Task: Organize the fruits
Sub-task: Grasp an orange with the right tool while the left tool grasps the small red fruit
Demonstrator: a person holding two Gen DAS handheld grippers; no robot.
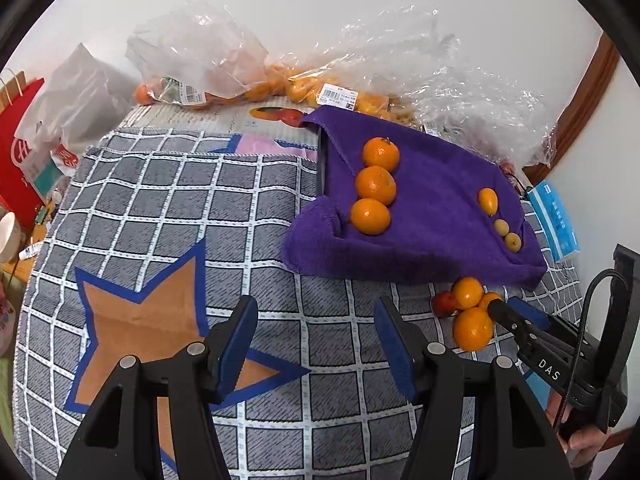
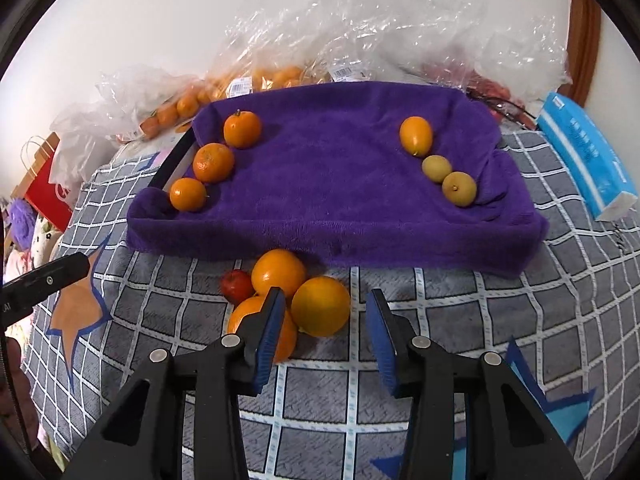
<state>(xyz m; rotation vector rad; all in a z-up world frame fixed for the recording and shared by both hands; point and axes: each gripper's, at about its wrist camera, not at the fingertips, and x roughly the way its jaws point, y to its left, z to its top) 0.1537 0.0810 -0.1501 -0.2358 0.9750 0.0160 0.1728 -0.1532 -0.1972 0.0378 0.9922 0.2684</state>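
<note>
A purple towel-lined tray (image 2: 328, 184) holds three oranges in a row at its left (image 2: 213, 162) and three small yellow fruits at its right (image 2: 437, 168). In front of the tray lies a loose cluster of three oranges (image 2: 320, 306) and a small red fruit (image 2: 237, 285). My right gripper (image 2: 326, 332) is open, just before the cluster, its left finger beside the nearest orange. My left gripper (image 1: 316, 340) is open and empty over the checkered cloth, left of the cluster (image 1: 472, 328). The tray also shows in the left wrist view (image 1: 424, 216).
Clear plastic bags of oranges (image 1: 256, 80) lie behind the tray against the wall. A blue tissue pack (image 2: 584, 156) lies right of the tray. A red paper bag (image 1: 16, 152) stands at the far left. The grey checkered cloth (image 1: 180, 208) covers the table.
</note>
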